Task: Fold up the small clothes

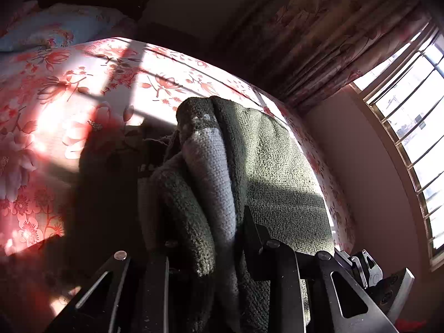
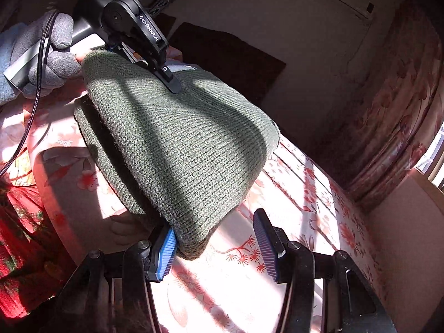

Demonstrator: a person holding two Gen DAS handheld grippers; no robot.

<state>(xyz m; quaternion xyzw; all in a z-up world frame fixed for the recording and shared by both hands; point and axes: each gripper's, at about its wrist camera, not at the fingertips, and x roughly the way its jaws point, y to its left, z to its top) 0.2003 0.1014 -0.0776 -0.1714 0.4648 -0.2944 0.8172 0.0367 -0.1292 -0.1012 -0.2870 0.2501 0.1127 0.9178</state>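
Observation:
A green knit garment lies folded over on the floral bedsheet, and its far edge is raised. My left gripper, held by a grey-gloved hand, is shut on that far edge. In the left wrist view the bunched knit, with a paler inner side, fills the gap of the left gripper. My right gripper stands open at the near corner of the garment. That corner rests against the left blue pad, and the right pad is apart from it over bare sheet.
A blue floral pillow lies at the head of the bed. The bed's side edge runs along a pink wall under a barred window with a floral curtain. Red patterned cloth lies at the left.

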